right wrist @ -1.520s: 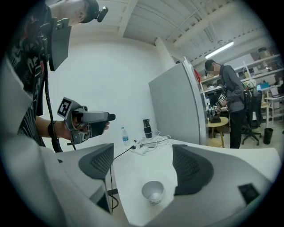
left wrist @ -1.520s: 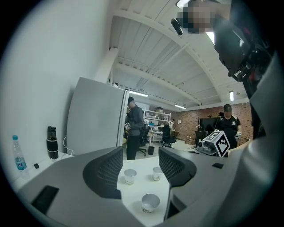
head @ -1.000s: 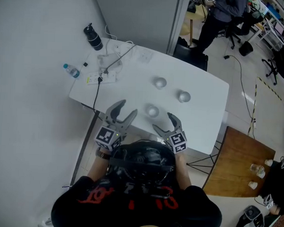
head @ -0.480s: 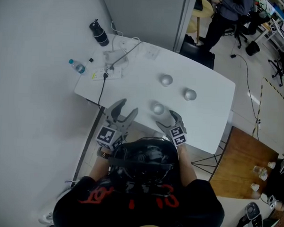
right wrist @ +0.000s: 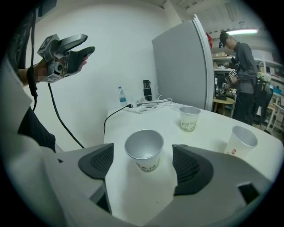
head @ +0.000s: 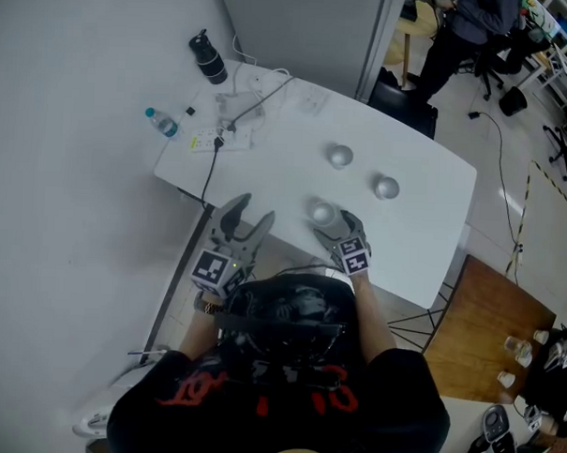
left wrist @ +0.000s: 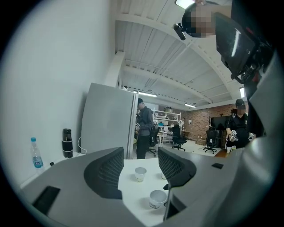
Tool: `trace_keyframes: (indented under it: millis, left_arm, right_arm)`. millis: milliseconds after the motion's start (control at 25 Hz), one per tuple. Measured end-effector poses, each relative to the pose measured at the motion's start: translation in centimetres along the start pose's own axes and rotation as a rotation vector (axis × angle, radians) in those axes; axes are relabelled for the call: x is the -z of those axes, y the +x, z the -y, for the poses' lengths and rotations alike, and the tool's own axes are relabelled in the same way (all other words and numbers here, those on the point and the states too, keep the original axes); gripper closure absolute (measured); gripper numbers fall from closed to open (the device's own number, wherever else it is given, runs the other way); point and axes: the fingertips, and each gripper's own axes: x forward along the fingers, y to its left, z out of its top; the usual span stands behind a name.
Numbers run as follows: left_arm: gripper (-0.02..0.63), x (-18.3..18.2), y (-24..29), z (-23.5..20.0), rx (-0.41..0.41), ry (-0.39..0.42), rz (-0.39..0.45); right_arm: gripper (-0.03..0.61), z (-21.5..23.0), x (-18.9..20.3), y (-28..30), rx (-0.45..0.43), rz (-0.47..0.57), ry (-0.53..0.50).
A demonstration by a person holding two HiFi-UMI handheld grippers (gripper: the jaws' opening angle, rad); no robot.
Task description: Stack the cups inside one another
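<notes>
Framing near cup (right wrist: pixel 143 151) between wide-open jaws of right gripper (head: pixel 332 227), no contact | left gripper (head: pixel 245 221) jaws apart, empty | second cup (head: pixel 339 157) and third cup (head: pixel 386 188) upright, apart on worktop (head: pixel 276 178)

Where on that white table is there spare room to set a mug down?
The right end of the table, past the rightmost cup, is bare. So is the stretch between the power strip and the far cup. The left corner is crowded with cables, and the near cup sits at the right hand-held gripper.
</notes>
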Motion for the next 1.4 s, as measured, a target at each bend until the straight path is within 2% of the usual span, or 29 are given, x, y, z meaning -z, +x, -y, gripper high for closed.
trace_keyframes:
  millis: [240,480,600,1120,1400]
  left_arm:
    - [0.364,0.1,-0.6,-0.2,-0.022,0.004,0.003]
    - [0.364,-0.1,-0.8,-0.5,-0.037,0.007,0.018]
    - [0.364,-0.1,-0.9,-0.4,-0.04,0.007,0.014]
    - [0.365,0.0,-0.1,0.2,-0.023,-0.013,0.018]
    - [0.365,0.1,0.7,1.0,0.008,-0.03,0.018]
  right_arm:
    - [0.155,-0.7,0.4,1.9,-0.032,-0.03,-0.021]
    - [0.155,-0.6,0.2,3.3,-0.006,-0.056,-0.06]
    - [0.21,-0.3,-0.1,3.2,0.013,-0.056,-0.059]
    - [0.222,0.8,0.3,0.7,0.046,-0.027,-0.008]
    - [0.222,1.5,0.5,-2.4,0.082,0.019,0.076]
